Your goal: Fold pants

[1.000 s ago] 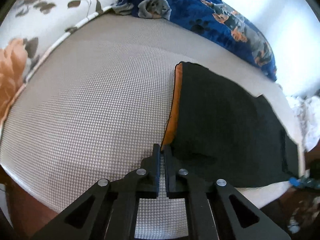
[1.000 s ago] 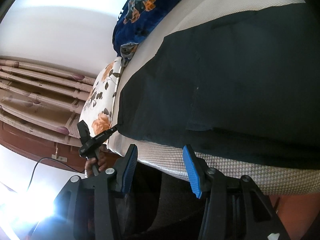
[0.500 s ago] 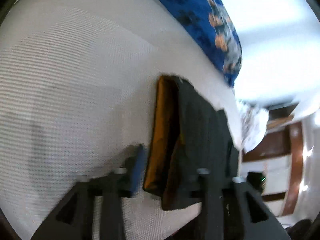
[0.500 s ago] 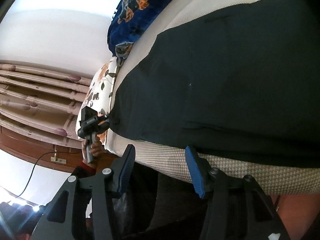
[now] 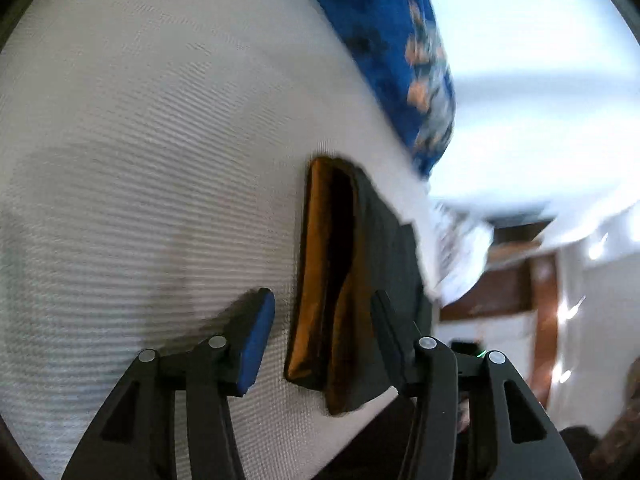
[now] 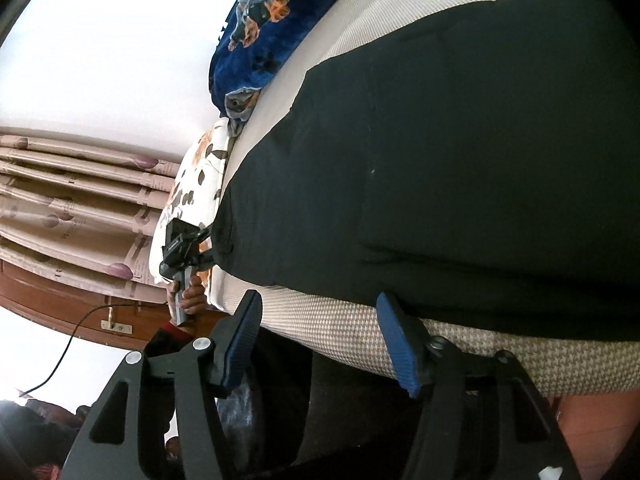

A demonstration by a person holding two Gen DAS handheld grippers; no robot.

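Black pants lie flat on the bed, reaching its near edge. In the left wrist view their end shows an orange lining, gaping a little. My left gripper straddles that end, jaws opening; the left pad is clear of the cloth, the right finger lies along the dark cloth. The right wrist view shows this gripper in a hand at the pants' far corner. My right gripper hovers at the bed's near edge, jaws opening, nothing between them.
A blue patterned blanket is bunched at the bed's far side, seen also in the left wrist view. A floral pillow lies beyond the pants. Pink curtains hang behind. Wooden furniture stands past the bed.
My left gripper, which was shut on the pants' corner, has let go and opened, and has swung round along the pants' end. My right gripper's jaws have widened slightly; it stayed in place.
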